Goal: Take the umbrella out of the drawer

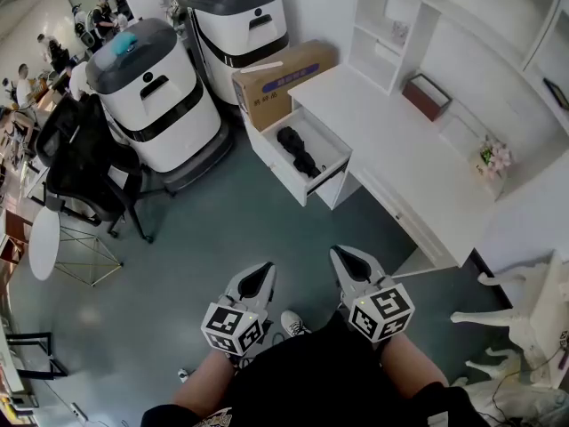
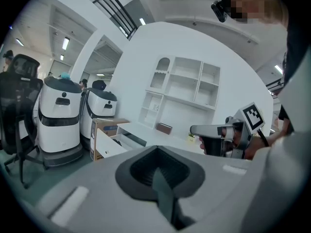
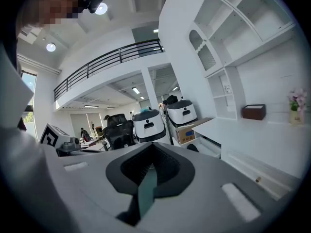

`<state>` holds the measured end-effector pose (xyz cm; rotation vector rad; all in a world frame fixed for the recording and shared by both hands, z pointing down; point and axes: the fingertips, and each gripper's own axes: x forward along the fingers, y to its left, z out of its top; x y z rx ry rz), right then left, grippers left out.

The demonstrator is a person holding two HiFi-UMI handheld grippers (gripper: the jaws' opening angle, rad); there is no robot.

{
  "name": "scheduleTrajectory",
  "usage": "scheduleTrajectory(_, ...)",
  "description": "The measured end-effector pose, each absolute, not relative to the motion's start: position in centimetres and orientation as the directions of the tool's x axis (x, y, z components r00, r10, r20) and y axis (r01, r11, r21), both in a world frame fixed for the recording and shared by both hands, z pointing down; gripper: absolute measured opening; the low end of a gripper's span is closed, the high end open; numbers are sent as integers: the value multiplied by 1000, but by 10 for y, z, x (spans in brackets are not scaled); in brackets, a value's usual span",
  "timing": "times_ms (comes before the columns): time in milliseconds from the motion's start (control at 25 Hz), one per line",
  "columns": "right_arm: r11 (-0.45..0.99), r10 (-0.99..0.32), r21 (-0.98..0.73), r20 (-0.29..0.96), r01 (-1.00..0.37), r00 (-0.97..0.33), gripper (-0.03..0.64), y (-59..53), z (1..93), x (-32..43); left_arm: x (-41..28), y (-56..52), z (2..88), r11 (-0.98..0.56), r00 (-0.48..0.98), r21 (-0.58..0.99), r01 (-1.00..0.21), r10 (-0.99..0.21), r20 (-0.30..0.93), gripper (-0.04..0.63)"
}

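Observation:
A black folded umbrella point(image 1: 298, 150) lies in the open white drawer point(image 1: 286, 172) of the white desk point(image 1: 400, 145), far ahead of me. Both grippers are held low near my body, well short of the drawer. My left gripper point(image 1: 258, 278) points forward with its jaws together and nothing between them. Beside it, my right gripper point(image 1: 348, 263) is also shut and empty. In the right gripper view the umbrella point(image 3: 193, 148) shows as a small dark shape in the drawer. The left gripper view catches the drawer front point(image 2: 111, 146) and the right gripper point(image 2: 214, 130).
Two white-and-grey machines point(image 1: 156, 96) point(image 1: 240, 20) and a cardboard box point(image 1: 280, 78) stand left of the drawer. A black office chair point(image 1: 84, 163) and a small round table point(image 1: 43, 243) are at left. On the desk sit a brown box point(image 1: 427, 96) and flowers point(image 1: 492, 158).

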<state>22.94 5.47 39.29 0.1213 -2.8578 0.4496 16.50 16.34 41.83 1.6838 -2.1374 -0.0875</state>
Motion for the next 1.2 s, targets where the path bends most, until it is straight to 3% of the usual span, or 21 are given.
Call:
scheduleTrajectory(520,955,-31,-280,241,-100,-970,28,60,386,224,159,169,407,247,-183,281,-927,-955,234,0)
scheduleTrajectory(1200,962,-12,-261,247,-78,-969,26,27,384,170,111,148,418,282,-207,283,-917,-941,266,0)
